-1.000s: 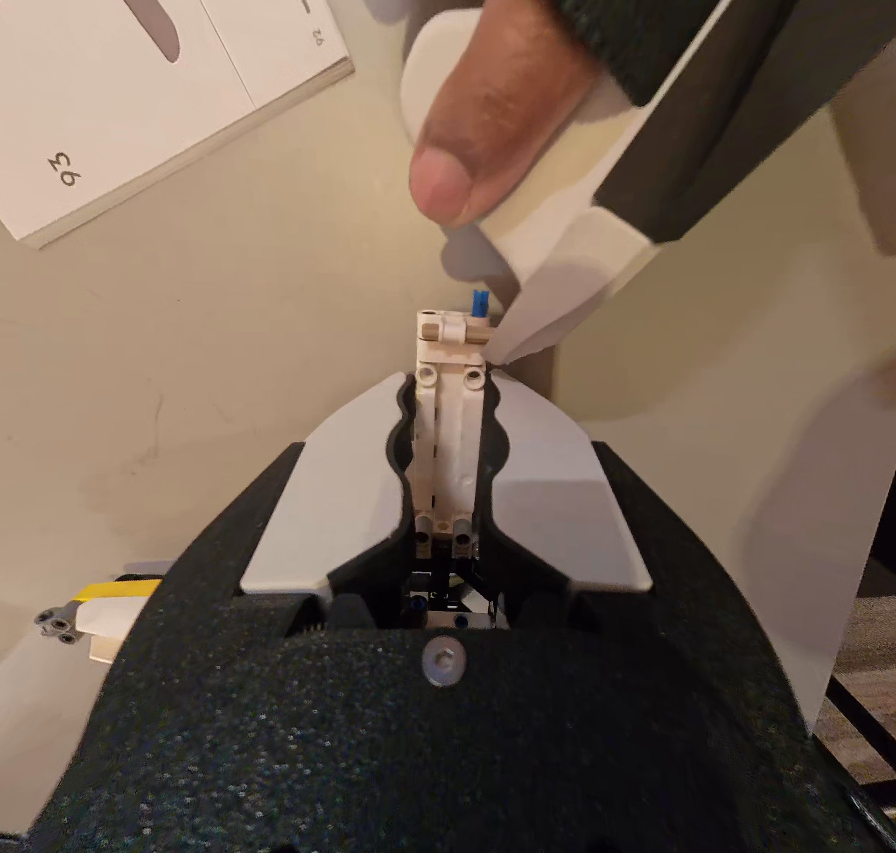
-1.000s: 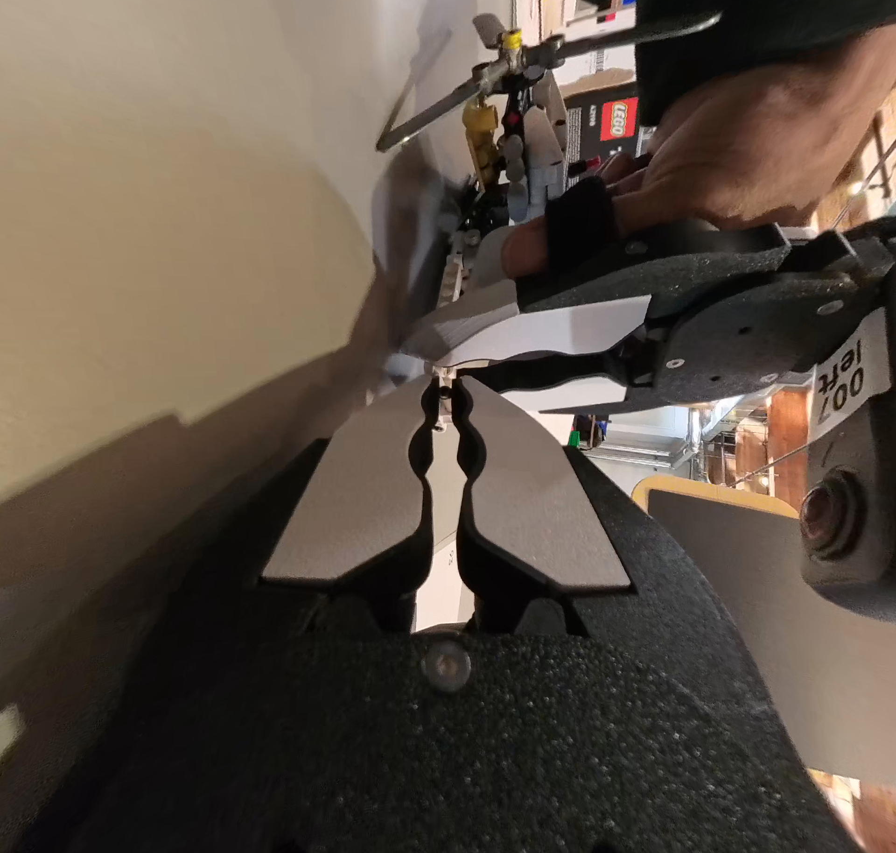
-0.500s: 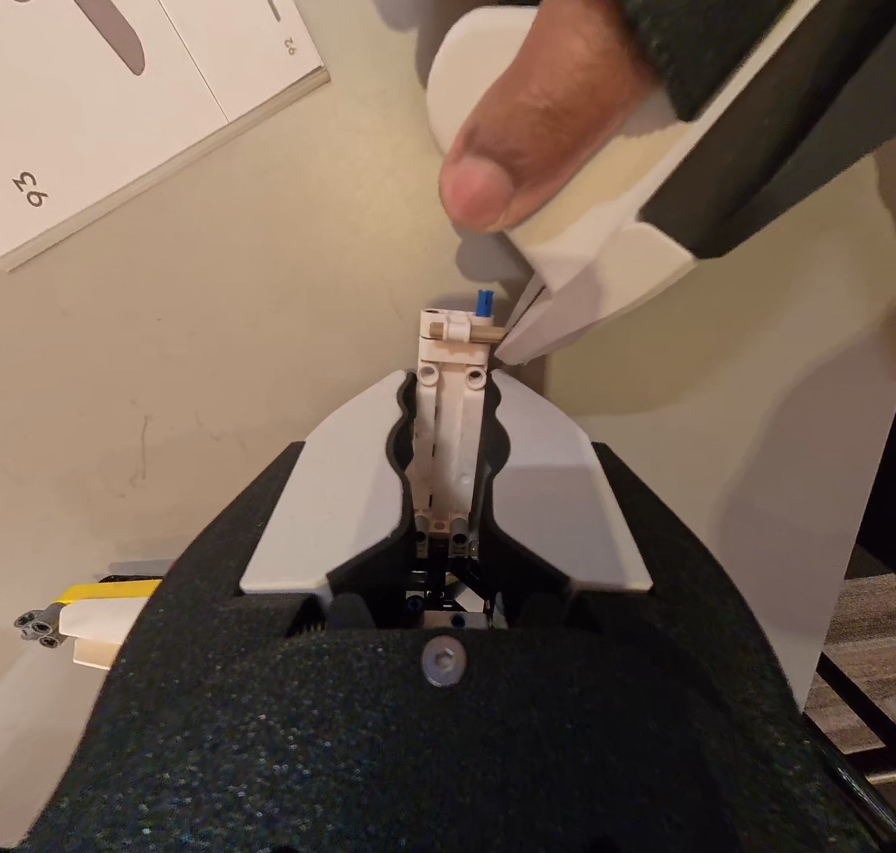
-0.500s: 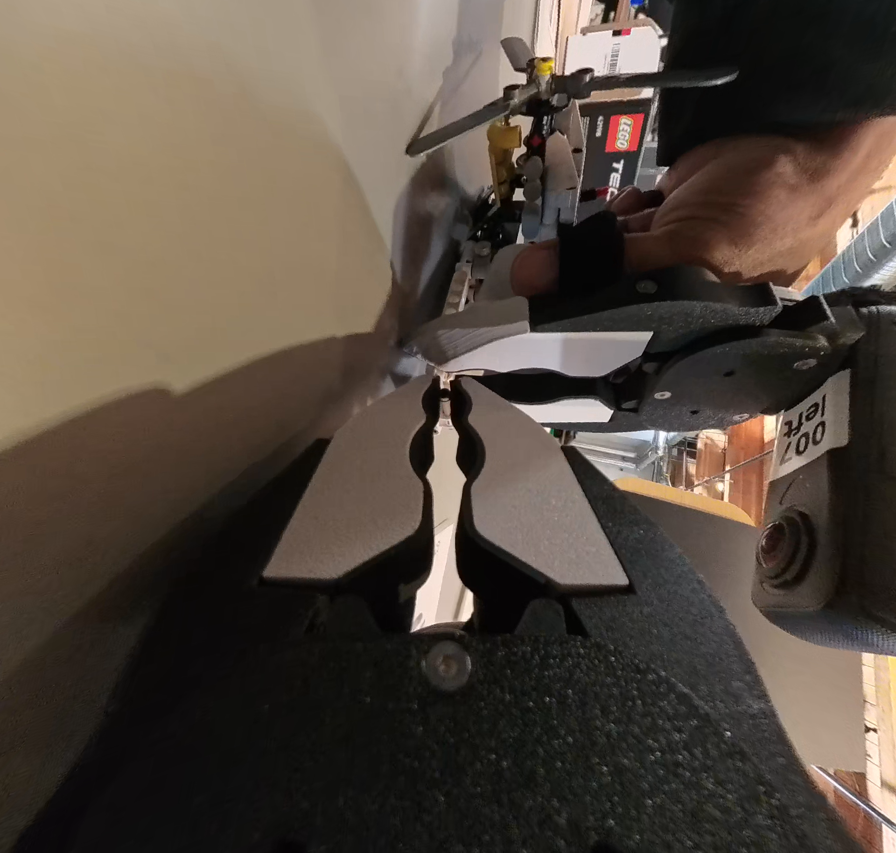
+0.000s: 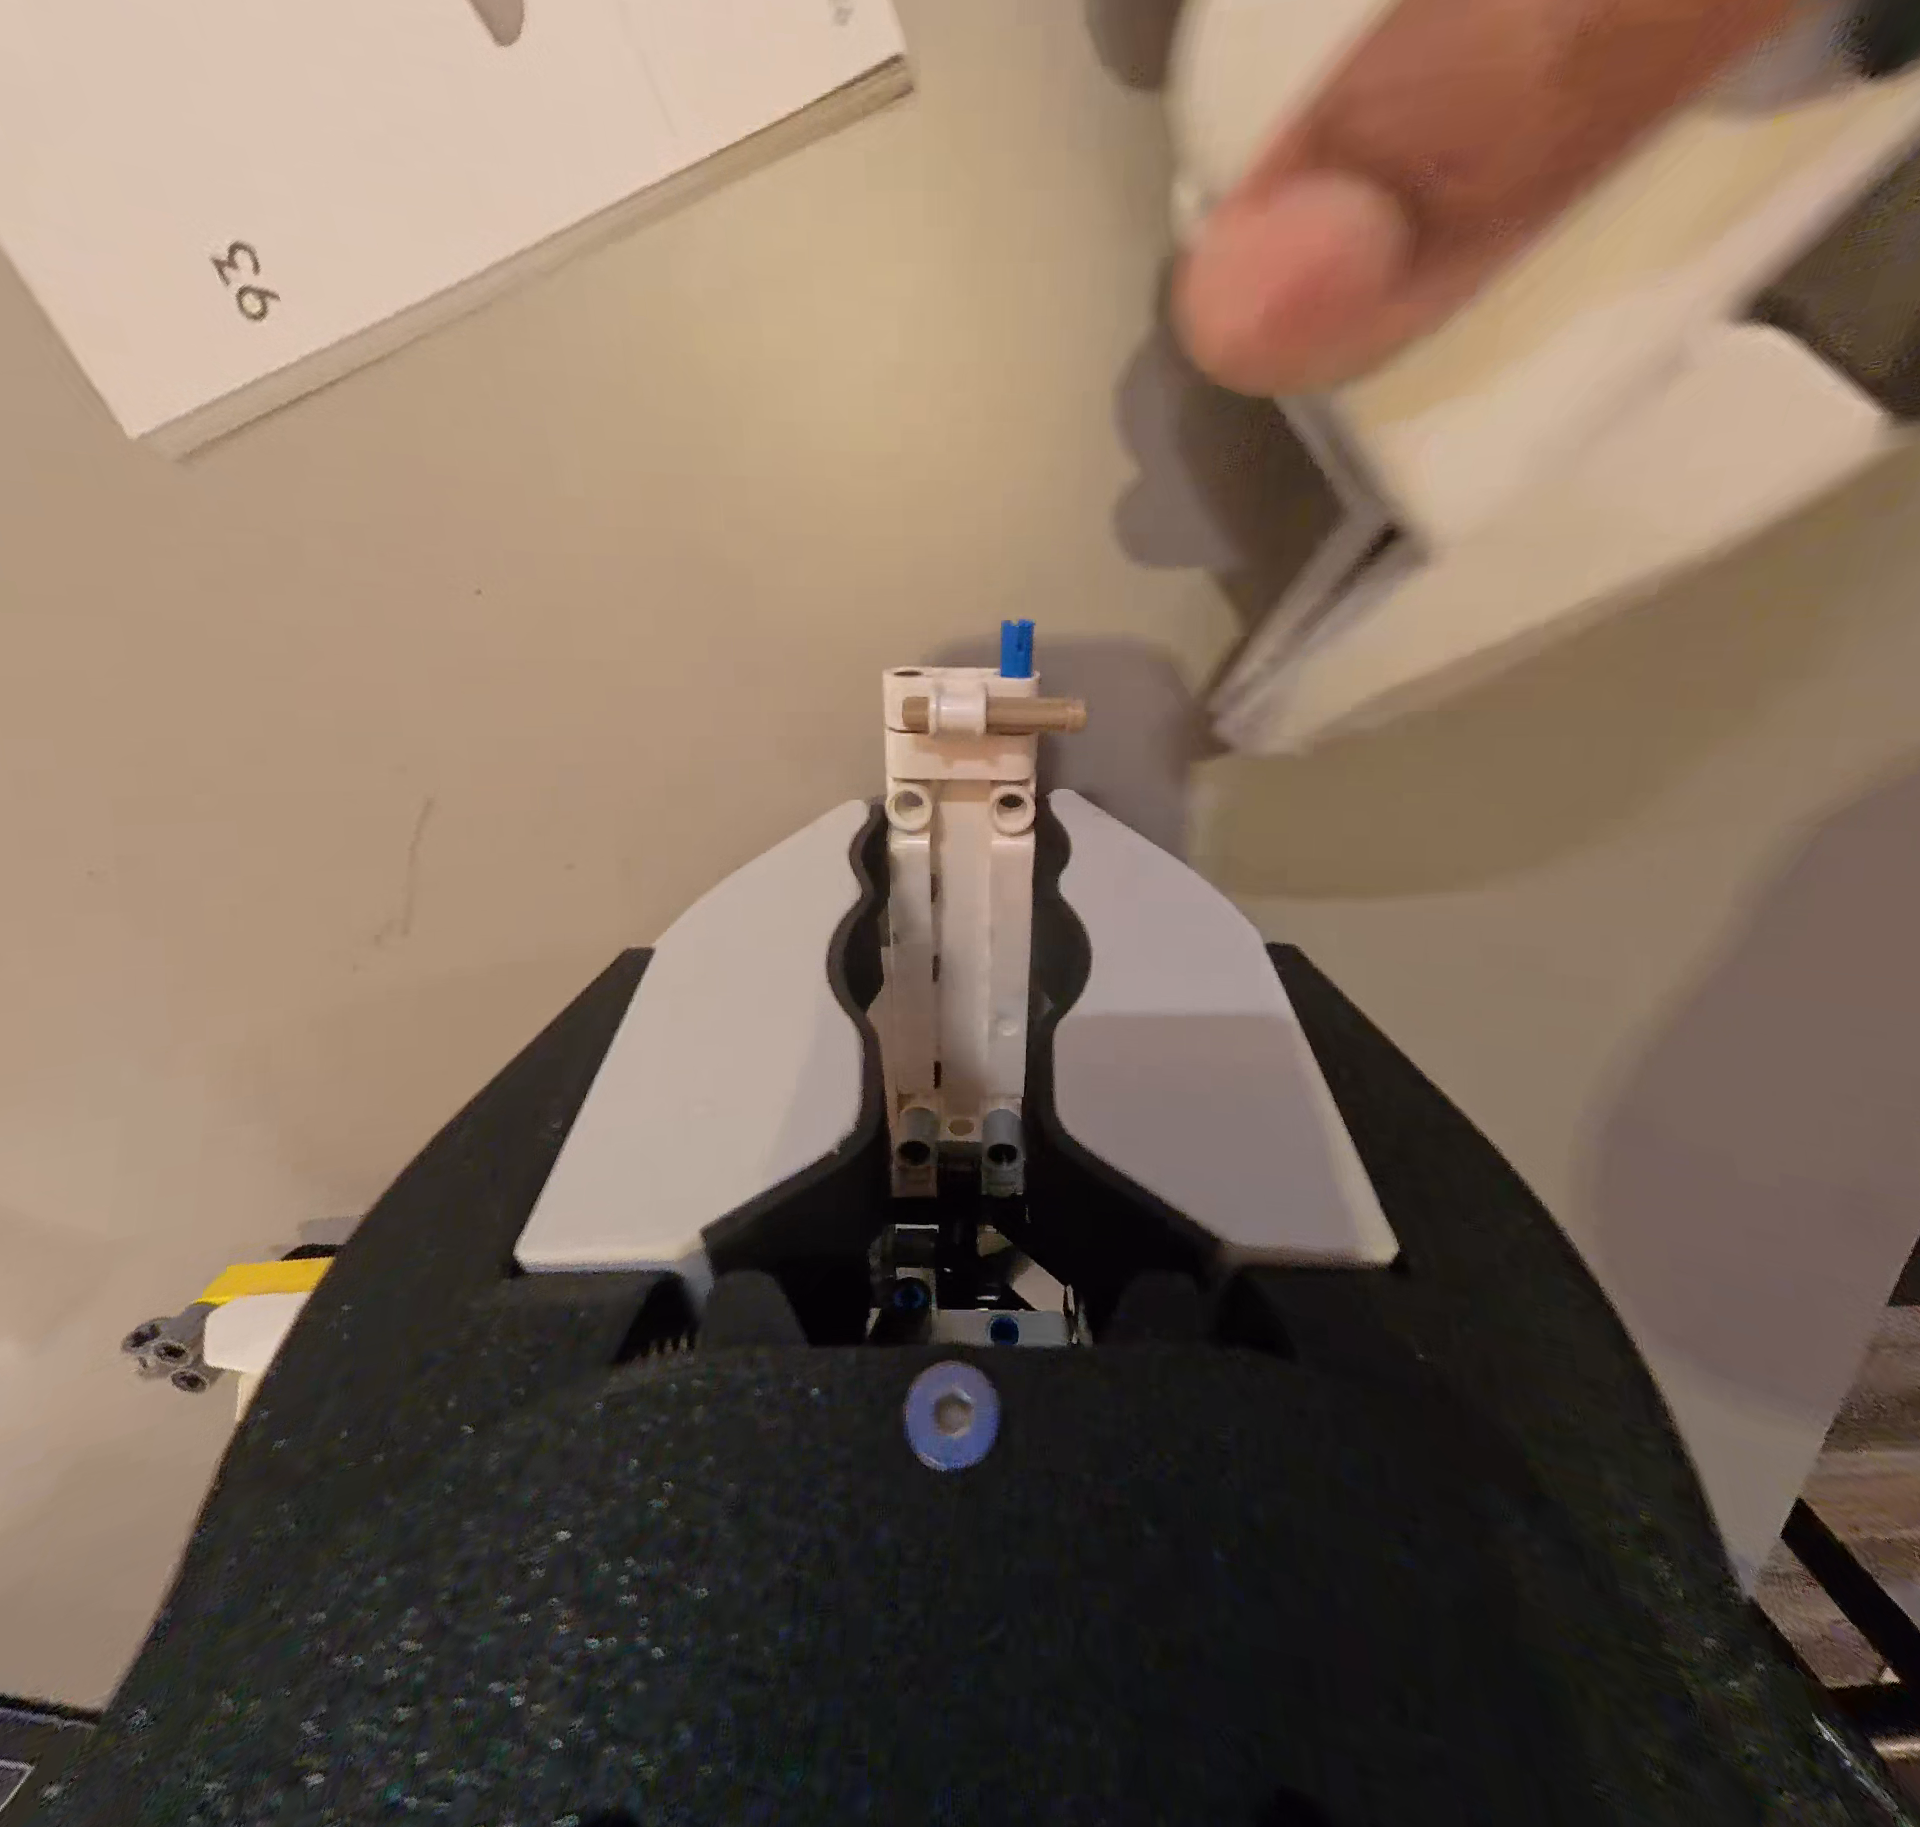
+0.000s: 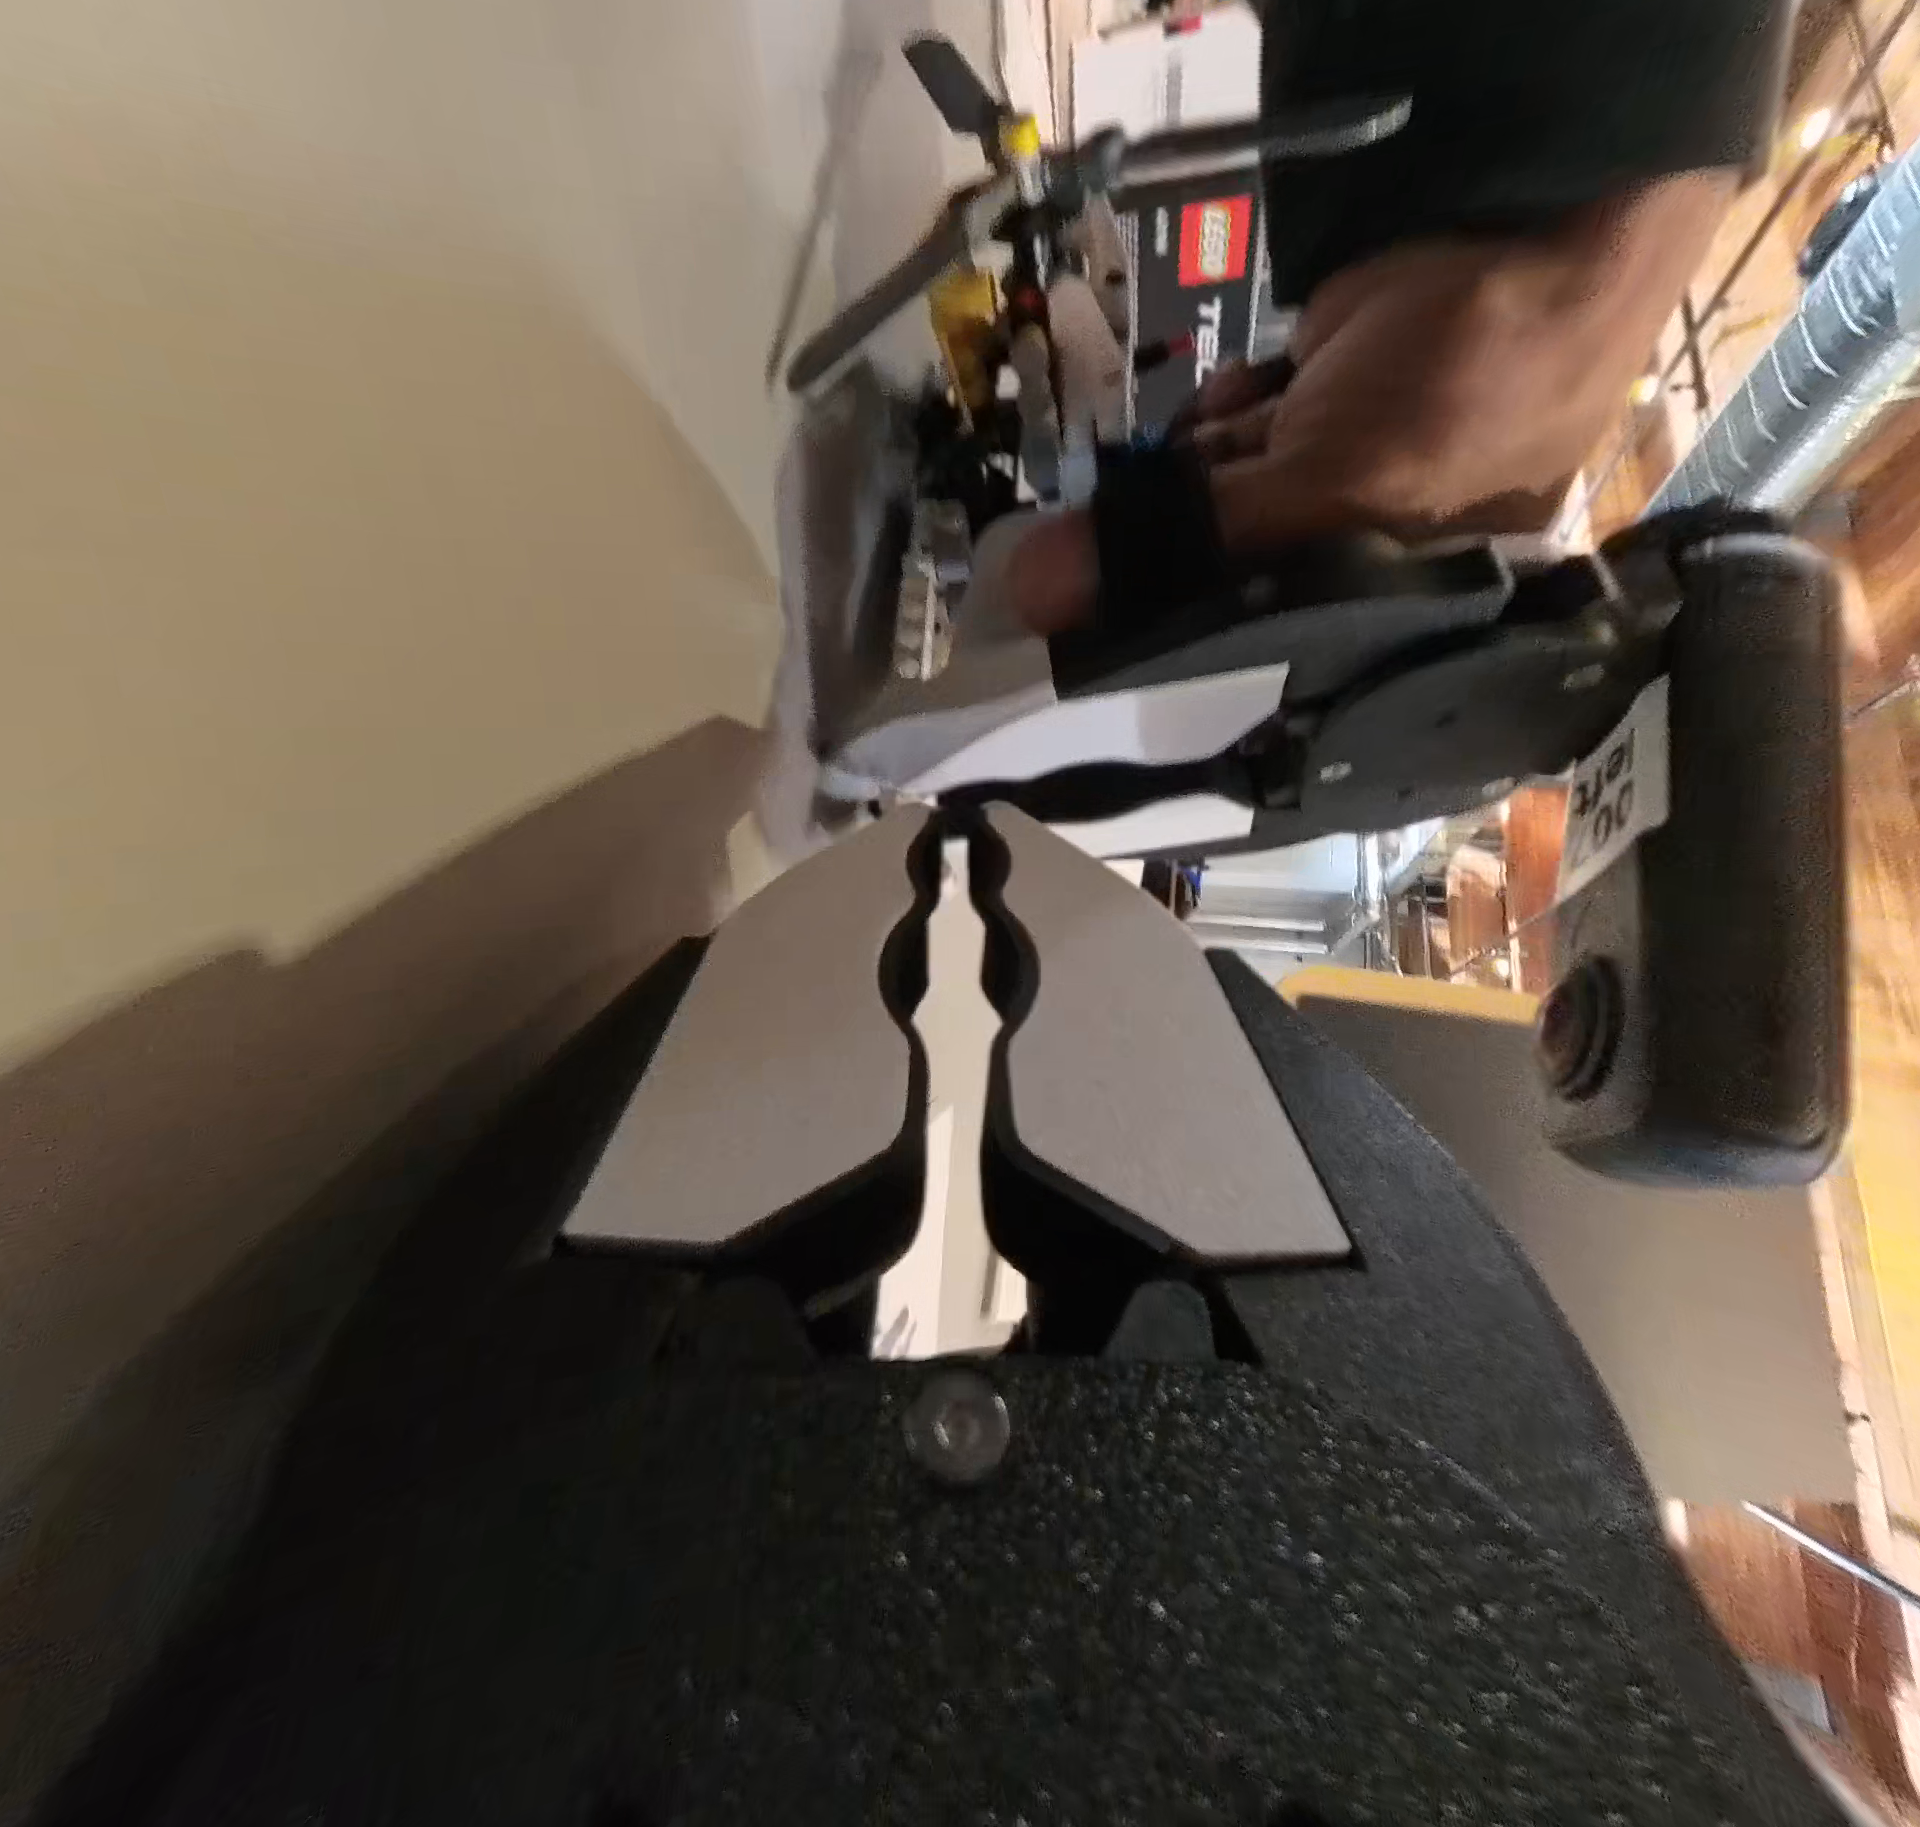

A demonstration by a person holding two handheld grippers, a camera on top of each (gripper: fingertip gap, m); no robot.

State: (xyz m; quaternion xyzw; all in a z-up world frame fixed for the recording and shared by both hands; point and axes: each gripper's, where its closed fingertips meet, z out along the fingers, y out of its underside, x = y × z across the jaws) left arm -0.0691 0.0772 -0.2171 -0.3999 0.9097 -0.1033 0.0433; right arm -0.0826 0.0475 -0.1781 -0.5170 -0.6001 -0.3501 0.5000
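The left gripper [image 5: 961, 821] is closed on a white brick assembly [image 5: 961, 946], pads pressing its long sides; its length runs straight out along the fingers, above the bench [image 5: 520, 738]. A tan pin [image 5: 1029, 714] pokes rightward toward the right gripper [image 5: 1236, 712], nearly closed, seemingly empty, just beside it.

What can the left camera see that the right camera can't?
Only the left view shows the open booklet, the blue pin and the tan peg on the white brick piece clamped in the left claw. Only the right view shows the toy helicopter and a black box. Both show the table and both claws.
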